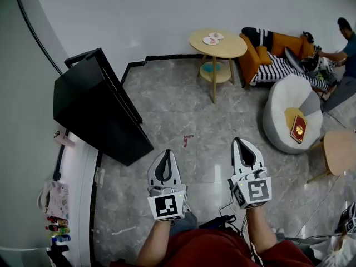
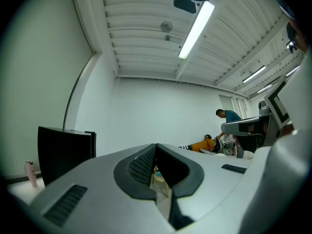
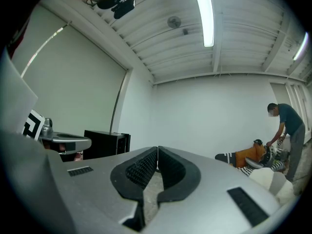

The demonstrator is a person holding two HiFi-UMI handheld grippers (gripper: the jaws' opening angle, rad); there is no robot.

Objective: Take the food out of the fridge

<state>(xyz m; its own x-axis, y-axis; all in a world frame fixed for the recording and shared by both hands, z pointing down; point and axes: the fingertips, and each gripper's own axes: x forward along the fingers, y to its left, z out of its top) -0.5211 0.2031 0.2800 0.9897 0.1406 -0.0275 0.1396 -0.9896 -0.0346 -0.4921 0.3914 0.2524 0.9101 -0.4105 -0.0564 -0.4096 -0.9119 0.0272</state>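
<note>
- Left tongs (image 1: 166, 151): pressed together at the tips, nothing pinched. Held level over the grey marble floor (image 1: 178, 107).
- Right tongs (image 1: 238, 140): also pressed together and empty, level, side by side with the left ones but well apart.
- Fridge (image 1: 94, 107): black, against the wall ahead and to the left of both tongs, well apart from them. Its inside is hidden in every view, so the food can't be seen.
- In the left gripper view the fridge (image 2: 63, 152) sits left of the closed tips (image 2: 156, 146). In the right gripper view it (image 3: 105, 143) is also left of the tips (image 3: 157, 149).
- White counter (image 1: 78, 171): just beside the fridge on its near side, with small bottles (image 1: 55, 230) at the near end.
- Round wooden table (image 1: 233, 48): straight ahead near the far wall, with small plates (image 1: 213, 38) on it.
- Orange sofa (image 1: 278, 44): right of the table, with a person (image 1: 347, 43) bending over its far end.
- White beanbag (image 1: 281, 102): right of centre, with a red book (image 1: 298, 128) on top.
</note>
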